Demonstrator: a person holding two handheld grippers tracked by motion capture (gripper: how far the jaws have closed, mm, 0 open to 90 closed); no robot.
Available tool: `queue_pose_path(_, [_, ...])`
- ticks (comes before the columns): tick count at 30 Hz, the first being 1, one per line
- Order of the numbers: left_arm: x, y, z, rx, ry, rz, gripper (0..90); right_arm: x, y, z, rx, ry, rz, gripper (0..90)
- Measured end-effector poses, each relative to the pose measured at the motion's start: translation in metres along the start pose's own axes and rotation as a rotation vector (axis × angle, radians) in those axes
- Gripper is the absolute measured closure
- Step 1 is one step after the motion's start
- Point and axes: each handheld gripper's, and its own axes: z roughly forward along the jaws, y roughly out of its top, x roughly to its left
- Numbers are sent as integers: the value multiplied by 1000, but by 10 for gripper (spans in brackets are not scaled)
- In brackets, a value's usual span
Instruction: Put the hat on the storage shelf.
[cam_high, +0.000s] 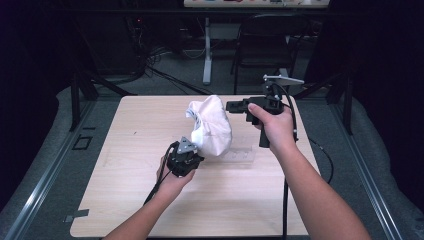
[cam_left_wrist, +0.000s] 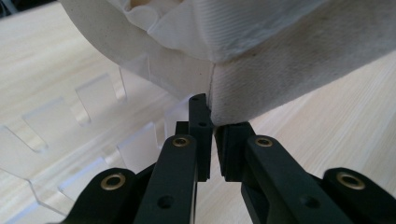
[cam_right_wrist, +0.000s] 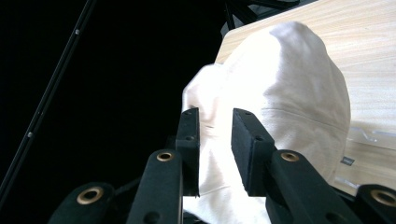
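High view: my left gripper (cam_high: 189, 156) pinches the near hem of the white cloth bag (cam_high: 212, 125), which sits mid-table over a clear slotted rack (cam_high: 240, 155). My right gripper (cam_high: 239, 106), jaws parted, hovers beside the bag's far side; next I'd judge it must close on that fabric.

A lab or recording studio, by the look of it: a bare wooden table (cam_high: 125, 200) ringed by black curtains, cables (cam_high: 165, 60) tangled across grey carpet, a folding chair (cam_high: 265, 45) and a desk leg (cam_high: 207, 50) behind.
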Motion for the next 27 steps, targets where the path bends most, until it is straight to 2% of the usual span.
queue_pose_path(12, [-4, -3, 0, -3, 20, 14, 838, -3, -1, -2, -6, -2, 4, 724])
queue_pose_path(23, [-9, -7, -8, -41, 25, 23, 697, -5, -2, -4, -7, -10, 3, 702])
queue_pose_path(27, [-8, -10, -13, -56, 19, 9, 622, -6, -3, -6, -11, -18, -1, 680])
